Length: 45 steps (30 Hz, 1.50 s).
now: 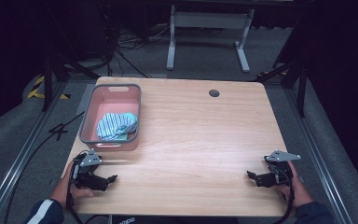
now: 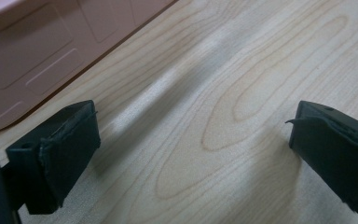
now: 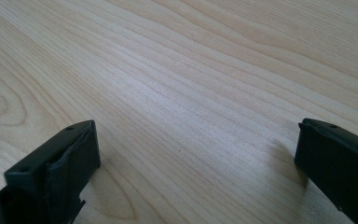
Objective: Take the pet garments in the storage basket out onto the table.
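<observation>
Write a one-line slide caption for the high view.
Both open claws, left and right, rest near the wooden table's front edge; striped cloth lies in the pink basket.

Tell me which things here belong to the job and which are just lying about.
Part of the job: pink basket, striped cloth inside it, left gripper and right gripper, both open and empty.
Lying about: floor cables, white stand.

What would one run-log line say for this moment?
left gripper: open, empty | right gripper: open, empty | striped cloth: inside pink bin | table
</observation>
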Available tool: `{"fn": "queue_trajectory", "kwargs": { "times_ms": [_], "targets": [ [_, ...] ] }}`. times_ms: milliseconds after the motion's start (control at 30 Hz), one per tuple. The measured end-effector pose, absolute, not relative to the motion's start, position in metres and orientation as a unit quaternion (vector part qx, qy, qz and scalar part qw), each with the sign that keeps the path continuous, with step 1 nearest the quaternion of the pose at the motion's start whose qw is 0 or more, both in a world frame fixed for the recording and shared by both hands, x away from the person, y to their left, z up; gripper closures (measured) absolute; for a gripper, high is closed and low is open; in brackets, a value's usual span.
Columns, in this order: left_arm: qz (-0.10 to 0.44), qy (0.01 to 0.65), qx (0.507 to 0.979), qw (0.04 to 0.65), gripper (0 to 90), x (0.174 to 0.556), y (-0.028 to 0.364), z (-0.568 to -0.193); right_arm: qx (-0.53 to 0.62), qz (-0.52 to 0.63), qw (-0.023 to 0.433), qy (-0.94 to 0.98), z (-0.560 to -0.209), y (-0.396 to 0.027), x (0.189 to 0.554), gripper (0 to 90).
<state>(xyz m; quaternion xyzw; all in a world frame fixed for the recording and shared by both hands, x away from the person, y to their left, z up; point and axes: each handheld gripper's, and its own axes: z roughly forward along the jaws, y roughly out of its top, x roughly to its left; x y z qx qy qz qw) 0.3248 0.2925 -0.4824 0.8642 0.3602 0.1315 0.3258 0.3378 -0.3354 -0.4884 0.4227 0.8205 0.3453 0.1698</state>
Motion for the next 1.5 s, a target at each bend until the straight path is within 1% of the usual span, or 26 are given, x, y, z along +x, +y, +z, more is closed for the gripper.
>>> {"fn": "queue_trajectory", "kwargs": {
  "times_ms": [67, 100, 133, 167, 200, 267, 367, 433, 700, 733, 833, 967, 1100, 1200, 1267, 1500],
  "targets": [
    [0.128, 0.360, 0.866, 0.322, 2.9, 0.325, 0.292, -0.481, 0.423, 0.345, 0.170, 0.820, -0.488, -0.335, 0.338, 0.3],
    [0.125, 0.357, 0.868, 0.322, 5.1, 0.324, 0.291, -0.480, 0.423, 0.345, 0.170, 0.821, -0.488, -0.335, 0.338, 0.3],
    [0.127, 0.357, 0.869, 0.320, 9.0, 0.322, 0.292, -0.477, 0.423, 0.345, 0.170, 0.820, -0.488, -0.335, 0.338, 0.3],
    [0.124, 0.353, 0.871, 0.319, 15.3, 0.321, 0.292, -0.476, 0.423, 0.345, 0.170, 0.821, -0.488, -0.335, 0.338, 0.3],
    [0.125, 0.352, 0.873, 0.315, 17.1, 0.320, 0.293, -0.475, 0.422, 0.346, 0.169, 0.821, -0.488, -0.335, 0.338, 0.3],
    [0.122, 0.346, 0.875, 0.317, 15.3, 0.319, 0.294, -0.472, 0.422, 0.345, 0.170, 0.821, -0.488, -0.335, 0.338, 0.3],
    [0.122, 0.336, 0.873, 0.333, 17.3, 0.316, 0.297, -0.459, 0.422, 0.345, 0.170, 0.821, -0.488, -0.335, 0.338, 0.3],
    [0.127, 0.334, 0.872, 0.335, 17.8, 0.315, 0.298, -0.456, 0.422, 0.345, 0.170, 0.821, -0.488, -0.335, 0.338, 0.3],
    [0.152, 0.324, 0.862, 0.358, 18.3, 0.311, 0.307, -0.424, 0.422, 0.346, 0.169, 0.821, -0.488, -0.336, 0.337, 0.3],
    [0.163, 0.319, 0.862, 0.357, 18.3, 0.311, 0.308, -0.417, 0.422, 0.346, 0.169, 0.821, -0.488, -0.336, 0.337, 0.3],
    [0.162, 0.322, 0.856, 0.370, 18.2, 0.311, 0.309, -0.406, 0.422, 0.346, 0.169, 0.821, -0.488, -0.336, 0.337, 0.3],
    [0.170, 0.319, 0.858, 0.364, 18.0, 0.313, 0.308, -0.396, 0.421, 0.345, 0.170, 0.821, -0.488, -0.336, 0.337, 0.3],
    [0.181, 0.311, 0.860, 0.361, 17.9, 0.320, 0.310, -0.381, 0.421, 0.345, 0.169, 0.821, -0.488, -0.336, 0.337, 0.3],
    [0.186, 0.317, 0.857, 0.362, 18.0, 0.327, 0.310, -0.376, 0.419, 0.345, 0.171, 0.822, -0.489, -0.336, 0.337, 0.3],
    [0.183, 0.318, 0.855, 0.367, 18.1, 0.335, 0.311, -0.372, 0.419, 0.344, 0.171, 0.822, -0.488, -0.336, 0.337, 0.4],
    [0.199, 0.321, 0.857, 0.351, 18.2, 0.361, 0.305, -0.361, 0.419, 0.345, 0.171, 0.822, -0.488, -0.336, 0.337, 0.3]
  ]
}}
